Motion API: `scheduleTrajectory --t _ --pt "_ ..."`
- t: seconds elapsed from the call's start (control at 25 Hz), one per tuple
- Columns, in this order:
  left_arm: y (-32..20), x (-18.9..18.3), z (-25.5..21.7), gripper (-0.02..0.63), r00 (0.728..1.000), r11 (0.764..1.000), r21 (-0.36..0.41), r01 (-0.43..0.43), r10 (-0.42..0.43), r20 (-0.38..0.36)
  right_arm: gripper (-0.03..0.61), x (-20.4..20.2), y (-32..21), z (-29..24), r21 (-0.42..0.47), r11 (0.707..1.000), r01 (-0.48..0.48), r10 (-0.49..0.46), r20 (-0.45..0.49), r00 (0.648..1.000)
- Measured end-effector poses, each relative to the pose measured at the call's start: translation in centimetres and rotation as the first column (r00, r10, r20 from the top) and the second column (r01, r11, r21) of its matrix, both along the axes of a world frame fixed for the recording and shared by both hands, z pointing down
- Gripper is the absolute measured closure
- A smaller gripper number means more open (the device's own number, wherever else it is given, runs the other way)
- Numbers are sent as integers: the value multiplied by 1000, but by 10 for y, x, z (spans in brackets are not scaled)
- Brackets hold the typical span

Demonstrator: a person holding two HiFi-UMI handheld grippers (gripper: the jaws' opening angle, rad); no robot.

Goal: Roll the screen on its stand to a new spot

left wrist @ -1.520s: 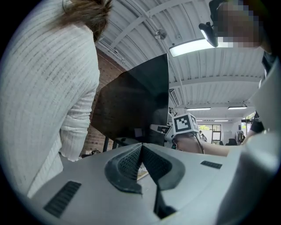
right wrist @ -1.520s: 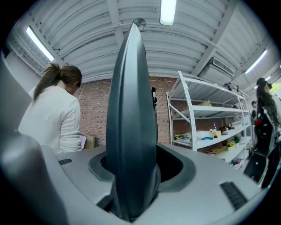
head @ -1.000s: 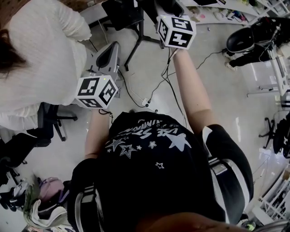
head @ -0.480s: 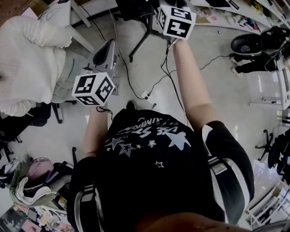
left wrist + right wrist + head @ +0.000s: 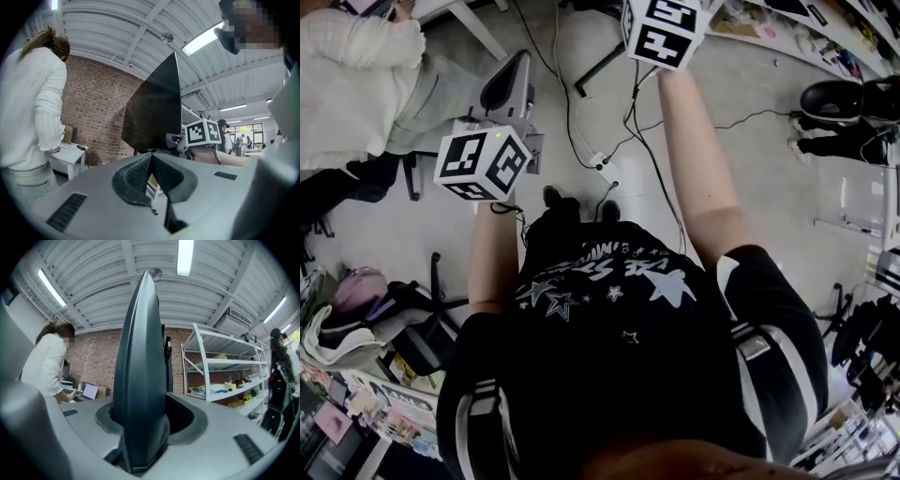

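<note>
In the right gripper view the screen (image 5: 140, 357) is a dark panel seen edge-on, standing upright between the jaws. My right gripper (image 5: 140, 423) is shut on that edge. In the head view its marker cube (image 5: 664, 33) sits at the top edge on an outstretched arm, and the screen itself is out of frame there. From the left gripper view the screen (image 5: 154, 110) shows as a black slab ahead, with the right cube (image 5: 203, 132) beside it. My left gripper (image 5: 151, 157) is shut with nothing between its pads; its cube (image 5: 481, 161) hangs lower left.
A person in a white top (image 5: 356, 84) stands at a desk at the upper left. A grey stand leg (image 5: 511, 89), cables (image 5: 630, 112) and a power strip (image 5: 602, 169) lie on the floor ahead. Bags (image 5: 356, 300) sit at the left, metal shelving (image 5: 220, 366) at the right.
The floor and the person in white have slid away to the upper left as I step forward. Both cubes have shifted up the frame. The right grip on the screen is unchanged.
</note>
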State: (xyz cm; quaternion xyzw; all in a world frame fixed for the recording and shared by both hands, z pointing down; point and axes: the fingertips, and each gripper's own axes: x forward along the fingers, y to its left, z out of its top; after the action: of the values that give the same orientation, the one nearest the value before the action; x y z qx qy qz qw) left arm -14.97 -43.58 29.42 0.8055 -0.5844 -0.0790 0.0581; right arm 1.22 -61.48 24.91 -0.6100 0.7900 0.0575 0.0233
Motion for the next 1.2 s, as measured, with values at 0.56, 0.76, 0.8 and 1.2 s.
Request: scheduleTrajectory --t 0.56,0.76,0.8,1.2 --pt "59 -14 2 604 992 993 2 -118 118 -50 374 -9 77 -10 -3 998 -65 65 16 998" --pt "76 -34 2 604 988 990 6 -138 138 -71 373 -31 102 -7 8 995 -104 104 1 995" --pt "79 -38 1 604 987 990 9 -140 141 -73 373 -32 106 -6 10 994 -110 110 2 994" --pt "111 -63 -1 604 980 984 31 -173 175 -91 373 -37 145 -3 8 992 -125 125 -6 992"
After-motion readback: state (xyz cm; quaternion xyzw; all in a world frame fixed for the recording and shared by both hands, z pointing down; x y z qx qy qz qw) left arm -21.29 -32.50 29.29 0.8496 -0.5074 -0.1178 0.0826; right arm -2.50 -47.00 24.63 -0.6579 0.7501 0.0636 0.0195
